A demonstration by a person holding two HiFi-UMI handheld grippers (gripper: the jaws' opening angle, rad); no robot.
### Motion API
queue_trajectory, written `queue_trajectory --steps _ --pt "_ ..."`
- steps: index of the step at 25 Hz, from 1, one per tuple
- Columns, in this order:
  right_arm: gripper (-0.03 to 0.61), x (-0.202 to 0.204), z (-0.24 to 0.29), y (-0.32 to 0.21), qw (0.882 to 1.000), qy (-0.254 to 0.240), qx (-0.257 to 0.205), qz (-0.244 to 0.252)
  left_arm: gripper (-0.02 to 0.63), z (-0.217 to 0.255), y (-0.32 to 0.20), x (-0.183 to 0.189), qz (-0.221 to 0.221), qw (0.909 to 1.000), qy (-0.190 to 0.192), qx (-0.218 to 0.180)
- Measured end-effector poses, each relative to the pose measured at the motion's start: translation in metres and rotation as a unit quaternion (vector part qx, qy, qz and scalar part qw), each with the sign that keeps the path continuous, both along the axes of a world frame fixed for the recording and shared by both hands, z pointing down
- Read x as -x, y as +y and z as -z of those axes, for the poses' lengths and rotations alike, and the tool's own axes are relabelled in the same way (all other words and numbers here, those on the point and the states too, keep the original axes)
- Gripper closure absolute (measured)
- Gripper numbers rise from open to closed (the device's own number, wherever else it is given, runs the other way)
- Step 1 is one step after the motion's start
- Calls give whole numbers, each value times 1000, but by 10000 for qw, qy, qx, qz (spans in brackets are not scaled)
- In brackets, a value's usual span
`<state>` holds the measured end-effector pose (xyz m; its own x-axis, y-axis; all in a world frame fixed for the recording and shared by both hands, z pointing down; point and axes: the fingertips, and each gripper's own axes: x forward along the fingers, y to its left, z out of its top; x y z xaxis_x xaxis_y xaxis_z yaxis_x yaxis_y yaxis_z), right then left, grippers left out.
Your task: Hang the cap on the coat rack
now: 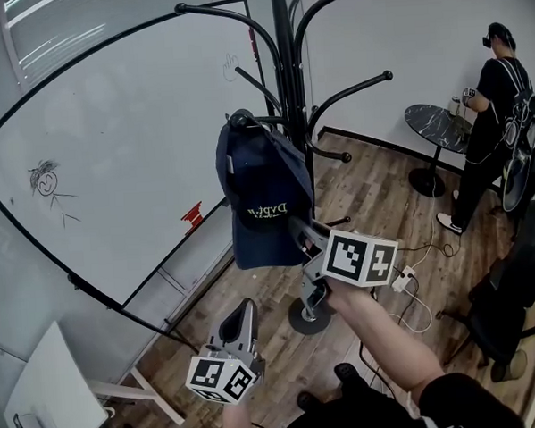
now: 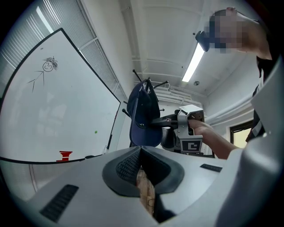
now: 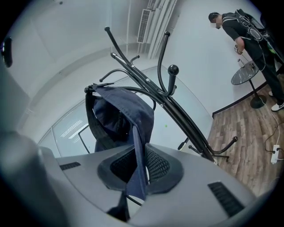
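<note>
The right gripper's [image 3: 140, 170] jaws are clamped on the brim of the navy cap [image 3: 119, 116]. The cap hangs by its back strap over a hook [image 1: 270, 121] of the coat rack [image 1: 286, 73], seemingly close to the hook's knobbed tip. If the brim is pulled outward as the grip lets go, the strap could slip off and the cap drop. A hard tug might also rock the rack. The left gripper [image 2: 141, 170], its jaws together on nothing, hangs low and well apart, too far to catch it.

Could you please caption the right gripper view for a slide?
Right gripper grips the brim of the cap, which hangs on a rack hook.
</note>
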<state>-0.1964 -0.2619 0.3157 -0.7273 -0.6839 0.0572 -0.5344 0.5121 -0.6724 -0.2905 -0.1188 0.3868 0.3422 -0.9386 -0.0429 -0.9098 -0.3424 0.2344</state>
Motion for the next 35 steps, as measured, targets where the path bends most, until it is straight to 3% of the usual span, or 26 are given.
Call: queue_trajectory --steps 15,26,35 --pt "528 -14 -13 -8 9994 -23 211 -268 600 0 6 -2 18 10000 18 11" --pt "519 -17 -19 -7 9998 76 -12 -180 598 -4 1 -10 -68 9999 -10 81" --pt "428 -15 -12 -3 9985 270 -475 -74 598 -3 0 -13 -95 9999 -28 99"
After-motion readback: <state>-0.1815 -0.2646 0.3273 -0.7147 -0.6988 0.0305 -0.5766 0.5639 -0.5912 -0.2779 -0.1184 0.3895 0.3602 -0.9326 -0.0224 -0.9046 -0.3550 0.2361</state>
